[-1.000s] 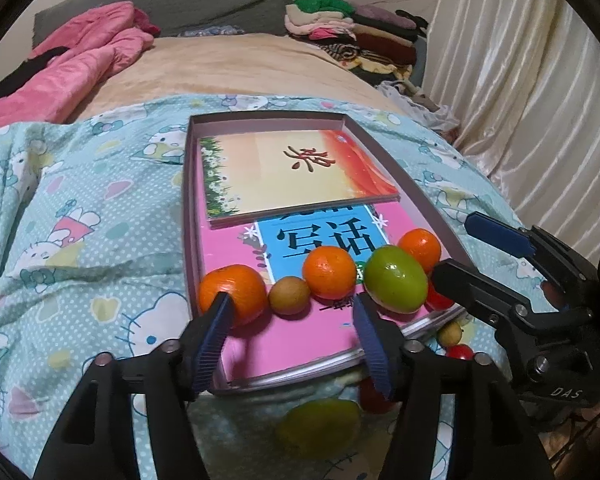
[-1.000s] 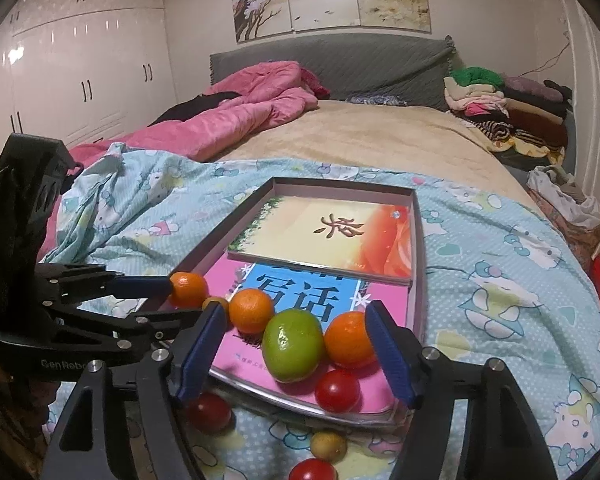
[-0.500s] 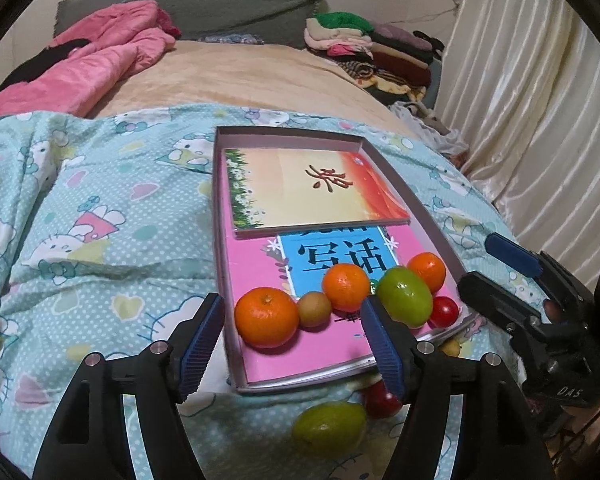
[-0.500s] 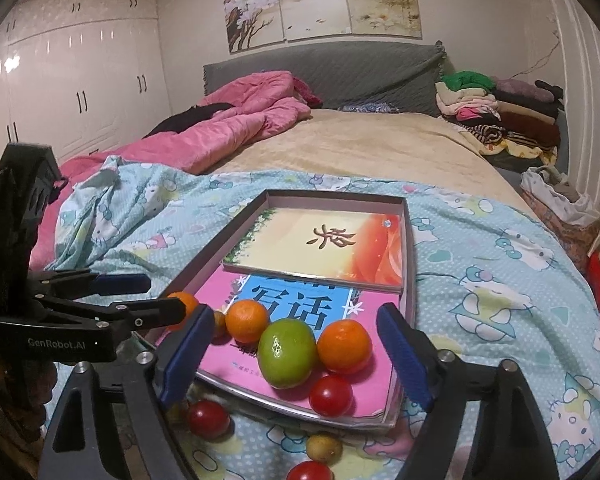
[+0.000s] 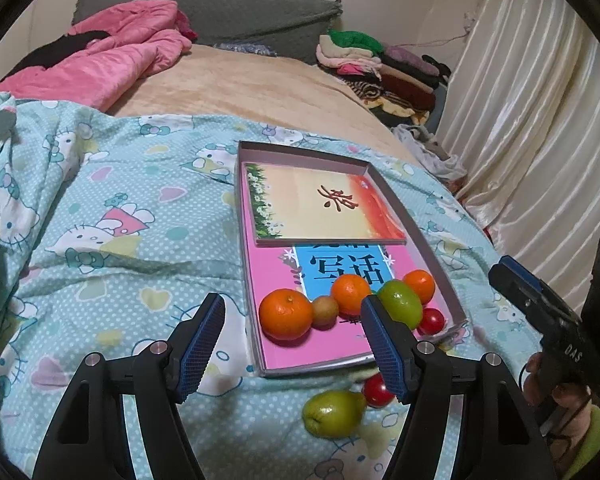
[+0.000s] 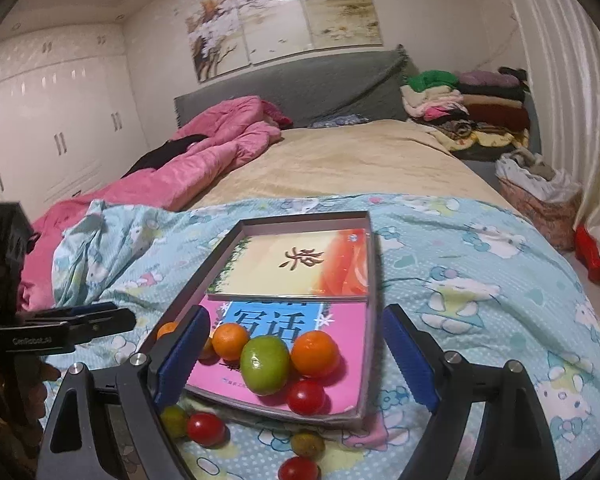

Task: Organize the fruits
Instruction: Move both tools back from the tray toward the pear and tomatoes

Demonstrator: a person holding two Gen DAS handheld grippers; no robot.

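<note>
A shallow box tray (image 5: 247, 240) (image 6: 374, 280) lies on the bed with two books in it. On the pink book sit three oranges (image 5: 286, 314) (image 6: 315, 353), a small kiwi (image 5: 325, 312), a green fruit (image 5: 400, 304) (image 6: 265, 365) and a red tomato (image 5: 432, 321) (image 6: 306, 396). On the sheet before the tray lie a green pear (image 5: 334, 414), a red tomato (image 5: 376, 390) (image 6: 205, 429), a small brownish fruit (image 6: 308, 444) and another tomato (image 6: 298, 469). My left gripper (image 5: 292, 348) is open and empty, above the tray's near left corner. My right gripper (image 6: 296, 360) is open and empty around the fruit row.
The tray rests on a Hello Kitty sheet (image 5: 100, 240). A pink quilt (image 6: 204, 160) lies at the back left, folded clothes (image 6: 460, 108) at the back right, and curtains (image 5: 540, 140) hang on the right.
Both grippers have pulled back and up from the tray. The left gripper's fingers no longer flank the left orange. The fruits have not moved.
</note>
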